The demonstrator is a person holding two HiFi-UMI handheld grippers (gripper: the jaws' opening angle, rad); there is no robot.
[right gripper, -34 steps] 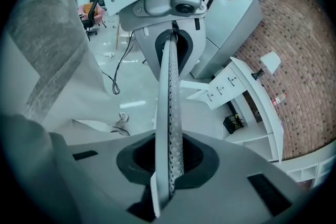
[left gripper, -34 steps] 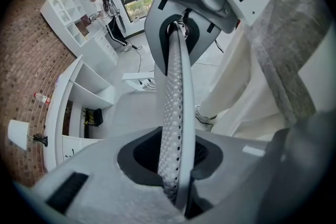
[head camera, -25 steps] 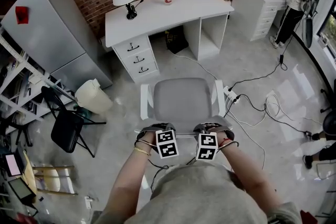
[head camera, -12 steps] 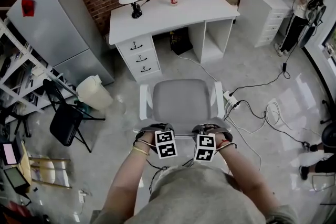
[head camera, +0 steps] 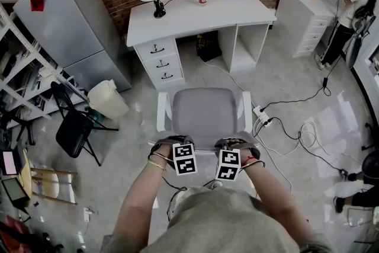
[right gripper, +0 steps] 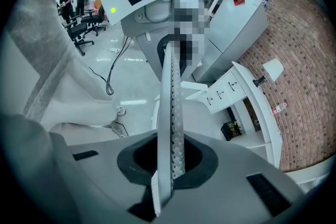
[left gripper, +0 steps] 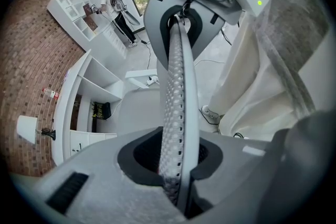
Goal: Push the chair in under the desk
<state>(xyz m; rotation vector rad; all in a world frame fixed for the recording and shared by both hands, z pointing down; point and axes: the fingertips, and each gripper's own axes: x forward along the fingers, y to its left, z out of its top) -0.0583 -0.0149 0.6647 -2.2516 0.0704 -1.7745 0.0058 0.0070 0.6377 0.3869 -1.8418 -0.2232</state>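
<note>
In the head view both forearms reach up from the bottom edge, wrists bent steeply down, with the left gripper (head camera: pixel 170 142) and right gripper (head camera: pixel 237 142) side by side on the top rim of the chair (head camera: pixel 204 112) at centre frame. The hands and marker cubes hide the jaws there.

The left gripper view shows the left gripper (left gripper: pixel 176 165) nearly closed, pinching the chair's (left gripper: pixel 176 86) mesh back and white frame edge-on. The right gripper view shows the right gripper (right gripper: pixel 168 160) clamped the same way on the chair (right gripper: pixel 171 97).

The folding chair (head camera: pixel 74 130) and bin (head camera: pixel 106 99) stand to the left. Bare floor lies between the seat and the desk (head camera: pixel 195 12) at upper centre. Cables (head camera: pixel 296 121) trail to the right of the chair, near its armrest.
</note>
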